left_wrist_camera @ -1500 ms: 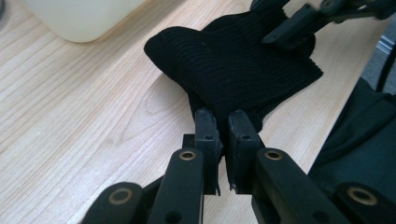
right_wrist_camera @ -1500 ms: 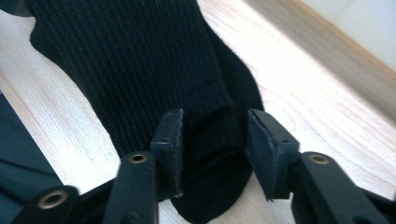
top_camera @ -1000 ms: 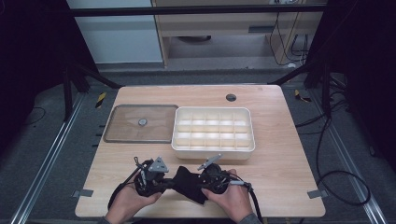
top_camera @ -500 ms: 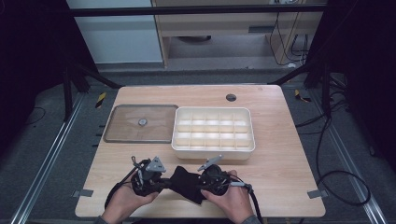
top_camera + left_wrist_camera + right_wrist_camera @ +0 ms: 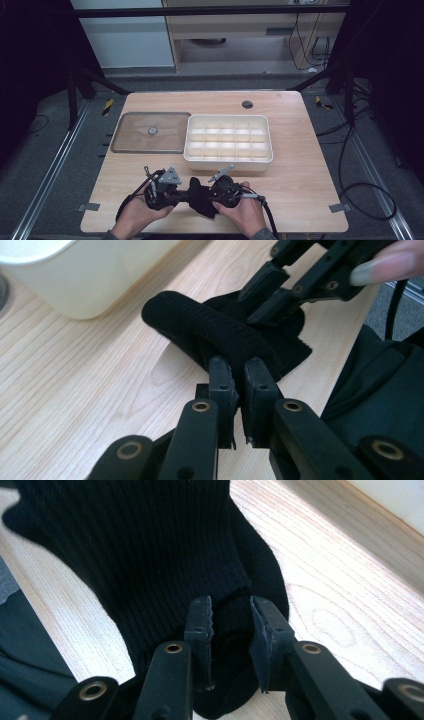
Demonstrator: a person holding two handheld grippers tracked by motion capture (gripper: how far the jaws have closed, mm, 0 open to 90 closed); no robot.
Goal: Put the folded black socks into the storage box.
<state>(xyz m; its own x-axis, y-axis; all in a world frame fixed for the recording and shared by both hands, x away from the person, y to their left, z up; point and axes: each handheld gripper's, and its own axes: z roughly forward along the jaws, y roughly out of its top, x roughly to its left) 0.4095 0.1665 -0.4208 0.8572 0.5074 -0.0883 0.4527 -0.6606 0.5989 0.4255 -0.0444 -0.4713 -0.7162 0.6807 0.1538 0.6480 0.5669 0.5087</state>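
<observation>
A black ribbed sock (image 5: 200, 198) lies bunched near the table's front edge, stretched between my two grippers. My left gripper (image 5: 184, 196) is shut on a rolled fold of the sock (image 5: 220, 332), its pads (image 5: 239, 365) pinching the fabric. My right gripper (image 5: 211, 197) faces it from the other side. Its jaws (image 5: 230, 607) have just been closing, and the cuff of the sock (image 5: 150, 545) fills the narrow gap between them. The right gripper (image 5: 267, 292) also bites the sock's far edge in the left gripper view. A hand holds each gripper.
A white tray (image 5: 227, 160) divided into several compartments stands just beyond the grippers; its wall (image 5: 75, 280) is close by on the left. A clear flat lid (image 5: 150, 132) with a round knob lies left of it. A cable hole (image 5: 247, 104) sits at the table's back.
</observation>
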